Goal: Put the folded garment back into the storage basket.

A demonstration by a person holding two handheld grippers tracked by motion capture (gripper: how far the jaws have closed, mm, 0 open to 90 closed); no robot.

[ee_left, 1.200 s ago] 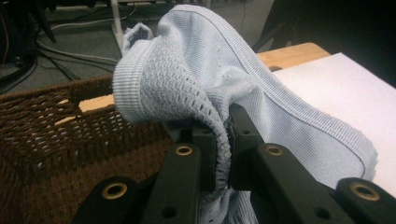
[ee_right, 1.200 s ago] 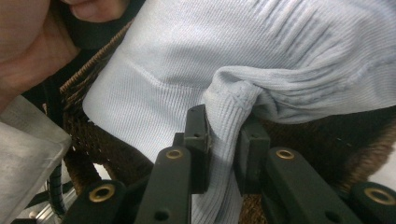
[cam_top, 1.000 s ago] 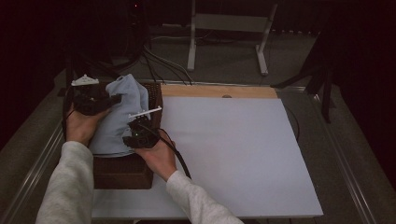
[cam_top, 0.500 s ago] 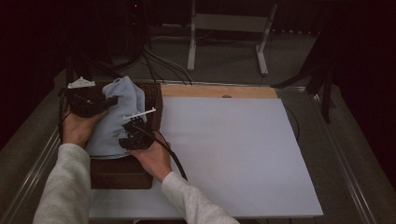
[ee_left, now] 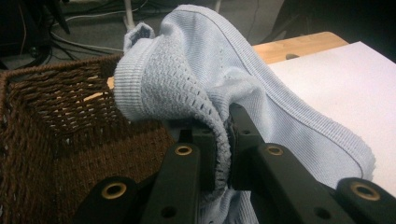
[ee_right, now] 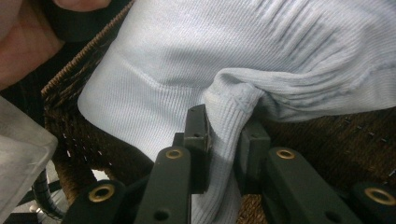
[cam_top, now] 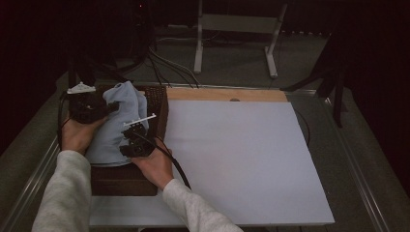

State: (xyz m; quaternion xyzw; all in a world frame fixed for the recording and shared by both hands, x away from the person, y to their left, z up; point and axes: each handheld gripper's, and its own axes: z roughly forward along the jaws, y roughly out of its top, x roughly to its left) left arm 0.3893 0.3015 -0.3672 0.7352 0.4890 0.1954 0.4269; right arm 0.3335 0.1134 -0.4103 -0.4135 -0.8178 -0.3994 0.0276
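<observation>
Over the dark brown woven wicker basket (cam_top: 126, 180), the left gripper (ee_left: 223, 140) and right gripper (ee_right: 224, 140) each pinch the pale blue knitted sweater (cam_top: 118, 123), apparently to lift it out together.

Pale blue ribbed-knit sweater (ee_left: 243, 60); dark brown woven basket (ee_left: 56, 121); white board (cam_top: 241, 159); black fingers (ee_right: 198, 135).

White board (cam_top: 241, 159), metal stand (cam_top: 237, 29).

Table (cam_top: 348, 159): white board (cam_top: 241, 159), wicker basket (cam_top: 121, 179).
</observation>
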